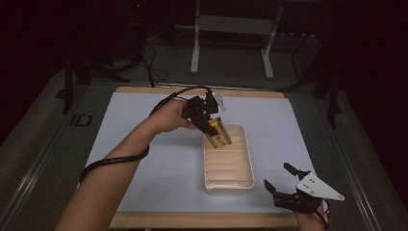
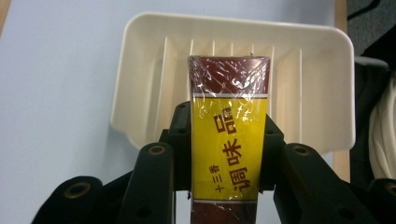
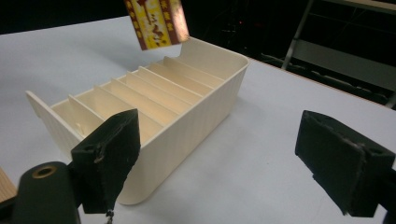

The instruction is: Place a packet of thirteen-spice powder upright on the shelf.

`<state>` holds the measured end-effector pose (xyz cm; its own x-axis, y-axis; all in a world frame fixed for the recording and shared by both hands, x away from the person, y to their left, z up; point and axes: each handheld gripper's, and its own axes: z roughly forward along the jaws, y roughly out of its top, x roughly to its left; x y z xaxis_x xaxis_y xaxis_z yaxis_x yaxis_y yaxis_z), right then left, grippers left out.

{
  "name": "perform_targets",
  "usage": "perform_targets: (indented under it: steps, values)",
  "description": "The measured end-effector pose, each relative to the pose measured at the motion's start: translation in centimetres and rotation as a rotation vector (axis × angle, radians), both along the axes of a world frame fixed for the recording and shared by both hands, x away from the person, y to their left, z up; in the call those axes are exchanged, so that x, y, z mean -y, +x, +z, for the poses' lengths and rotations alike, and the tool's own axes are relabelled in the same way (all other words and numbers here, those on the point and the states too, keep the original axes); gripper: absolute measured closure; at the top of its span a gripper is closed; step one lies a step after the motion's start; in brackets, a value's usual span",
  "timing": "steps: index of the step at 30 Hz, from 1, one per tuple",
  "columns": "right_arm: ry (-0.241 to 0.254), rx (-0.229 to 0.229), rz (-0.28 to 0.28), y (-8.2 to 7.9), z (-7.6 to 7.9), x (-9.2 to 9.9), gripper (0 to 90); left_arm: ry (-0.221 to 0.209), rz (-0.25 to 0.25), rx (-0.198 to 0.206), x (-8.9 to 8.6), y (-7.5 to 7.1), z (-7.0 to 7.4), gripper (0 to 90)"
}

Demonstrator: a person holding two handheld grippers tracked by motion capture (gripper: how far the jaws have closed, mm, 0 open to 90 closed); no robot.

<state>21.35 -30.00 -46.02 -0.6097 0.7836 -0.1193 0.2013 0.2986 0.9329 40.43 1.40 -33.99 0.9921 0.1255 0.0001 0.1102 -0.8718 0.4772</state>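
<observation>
The left hand-held gripper [image 1: 210, 126] is clamped on a flat, film-wrapped packet with a yellow label and dark red ends [image 2: 229, 135], its two black jaws pressing the packet's long edges from either side. In the left gripper view the packet stands straight out ahead of the jaws, and beyond its far end lies the cream plastic tray with a row of thin upright dividers [image 2: 322, 93]. From the high view, the packet [image 1: 219, 134] hangs tilted over the tray's far end [image 1: 246, 139], with its lower end at or just above the rim; whether it has entered a slot yet cannot be told. The right gripper view shows the packet [image 3: 156, 21] above the far compartments, apart from the dividers [image 3: 140, 93] below it.

The step in hand looks to be the loading of the packet into one of the tray's slots, at the point of lining up and lowering. The next move would call for turning the left hand-held gripper so the packet's flat faces run parallel to the dividers, then easing it down between two of them before letting go. Because the slots are narrow, a skewed packet could catch on a divider's top edge.

The right hand-held gripper [image 1: 287, 185] rests with its jaws wide apart and empty, on the pale blue table [image 1: 144, 159] just beside the tray's near right corner, well placed to steady the tray if it shifts.
</observation>
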Motion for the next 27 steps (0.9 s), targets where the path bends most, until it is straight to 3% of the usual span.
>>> perform_targets:
  steps: [15,27]
  values:
    - [0.007,-0.008,0.007,0.0,0.0,0.1,14.1,-0.006,-0.039,0.003,2.1,1.2,-1.8,68.3]
    - [0.011,-0.01,0.01,0.0,0.0,0.1,14.1,0.033,-0.062,0.005,2.6,1.7,-2.7,68.3]
